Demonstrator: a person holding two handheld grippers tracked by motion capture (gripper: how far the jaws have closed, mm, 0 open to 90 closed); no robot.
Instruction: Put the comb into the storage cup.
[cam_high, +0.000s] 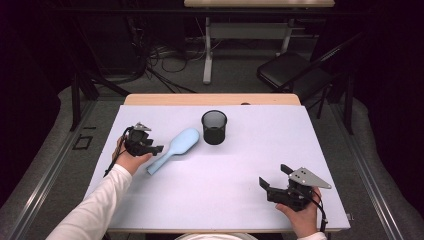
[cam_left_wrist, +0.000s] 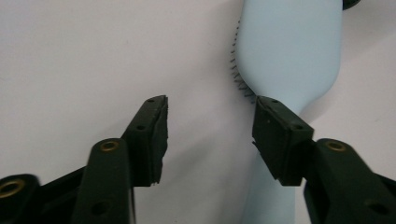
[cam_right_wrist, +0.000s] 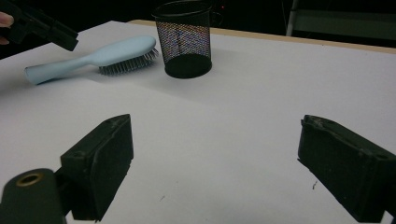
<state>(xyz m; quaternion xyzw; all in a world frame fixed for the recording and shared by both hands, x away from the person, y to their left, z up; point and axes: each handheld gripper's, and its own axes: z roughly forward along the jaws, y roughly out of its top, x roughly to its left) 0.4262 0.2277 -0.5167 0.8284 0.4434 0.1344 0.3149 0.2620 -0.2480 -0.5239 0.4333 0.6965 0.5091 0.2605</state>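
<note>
A light blue hairbrush (cam_high: 174, 150) lies bristles-down on the white table sheet (cam_high: 225, 170), its handle pointing toward the near left. My left gripper (cam_high: 156, 149) hovers at the handle, open; in the left gripper view its jaws (cam_left_wrist: 210, 105) stand apart over bare sheet, and the hairbrush (cam_left_wrist: 289, 46) runs under the right-hand jaw without being pressed. My right gripper (cam_high: 274, 176) rests near the front right edge, open wide with nothing between its jaws (cam_right_wrist: 215, 126). In the right gripper view the hairbrush (cam_right_wrist: 93, 58) lies beside the cup, and the left gripper (cam_right_wrist: 46, 28) is above its handle.
A black mesh cup (cam_high: 214, 127) stands upright just right of the brush head, also seen in the right gripper view as the mesh cup (cam_right_wrist: 184, 39). A wooden table edge (cam_high: 210, 99) runs behind the sheet. A black folding chair (cam_high: 295, 70) stands beyond on the right.
</note>
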